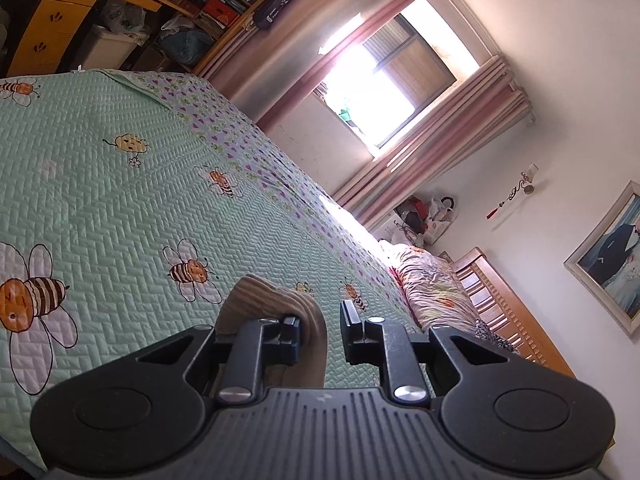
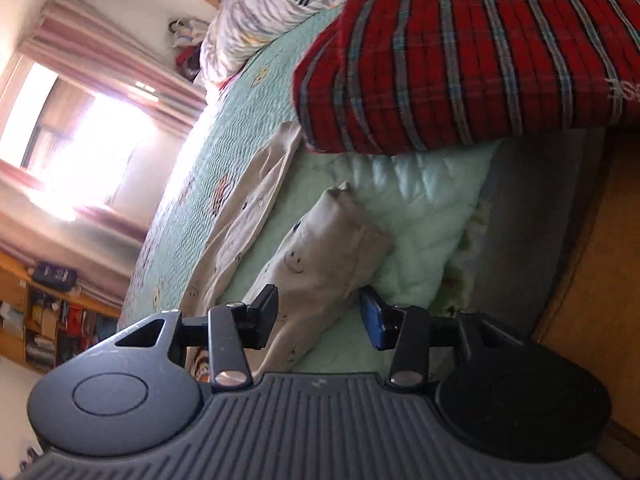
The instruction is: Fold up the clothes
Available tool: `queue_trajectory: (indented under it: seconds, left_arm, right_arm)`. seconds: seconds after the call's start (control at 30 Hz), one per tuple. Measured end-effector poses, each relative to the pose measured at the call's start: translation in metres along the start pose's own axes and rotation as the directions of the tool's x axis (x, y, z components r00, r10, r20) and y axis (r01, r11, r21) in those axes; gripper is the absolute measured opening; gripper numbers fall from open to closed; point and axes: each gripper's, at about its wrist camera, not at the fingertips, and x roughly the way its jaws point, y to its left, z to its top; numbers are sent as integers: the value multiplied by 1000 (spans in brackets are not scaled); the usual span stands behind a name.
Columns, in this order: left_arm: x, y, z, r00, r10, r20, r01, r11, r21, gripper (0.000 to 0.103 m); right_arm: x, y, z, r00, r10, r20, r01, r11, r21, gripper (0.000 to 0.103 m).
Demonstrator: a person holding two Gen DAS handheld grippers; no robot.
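Note:
A cream garment with small smiley prints [image 2: 320, 256] lies on the green quilted bed cover [image 2: 420, 208], partly rolled, with a long strip [image 2: 248, 200] stretching away toward the window. My right gripper [image 2: 320, 320] is open just above its near end, fingers on either side, not closed on it. In the left wrist view a beige ribbed fabric edge [image 1: 272, 300] sits by the left finger [image 1: 290, 336] of my left gripper [image 1: 320, 334], which is open; the fabric hangs between the fingers without being pinched.
A folded red plaid blanket [image 2: 472, 48] lies on the bed beyond the garment. Pink bedding [image 1: 432, 284] and a wooden headboard [image 1: 512, 320] are at the bed's end. A wooden shelf unit [image 1: 120, 8] stands past the bed. The bed's edge and wood floor [image 2: 592, 264] are at right.

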Motion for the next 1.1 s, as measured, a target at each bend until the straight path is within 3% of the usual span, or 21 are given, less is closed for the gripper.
queue_trajectory:
  seconds: [0.1,0.23,0.37,0.47,0.53,0.6,0.73,0.87,1.1]
  left_arm:
    - [1,3,0,1000,11,3,-11,1000,-5,20]
    - [-1,13,-1,999,33,5,-32,999,-17,20]
    - [6,21,-2,998,62,-4,-62,998,-33,20]
    - [14,26,-5,997,77,-2,-77,996,-52,20]
    - [17,30,-8,996,87,3,-86,994,-73,21]
    - [17,36,-14,996,94,-4,-94,992,-80,22]
    - [24,53,-19,991,132,-28,-134,987,-90,22]
    - [30,63,-20,989,142,-35,-146,983,-111,22]
    - [25,64,-24,987,160,-27,-162,980,-117,22]
  right_arm:
    - [10,-1,-3,1000,-15,12,15,999,-34,5]
    - [5,12,2,998,5,60,-1,998,-58,5]
    - [-9,60,22,989,95,109,-83,991,-110,5]
    - [14,113,55,991,111,79,-99,985,-139,13]
    - [41,130,74,995,96,14,-93,984,-155,42]
    - [43,127,74,999,48,13,-46,990,-134,43]
    - [25,91,45,998,49,44,-40,984,-176,47]
    - [27,38,16,998,62,-24,-64,994,-87,48]
    - [66,49,21,988,145,-46,-150,979,-140,47]
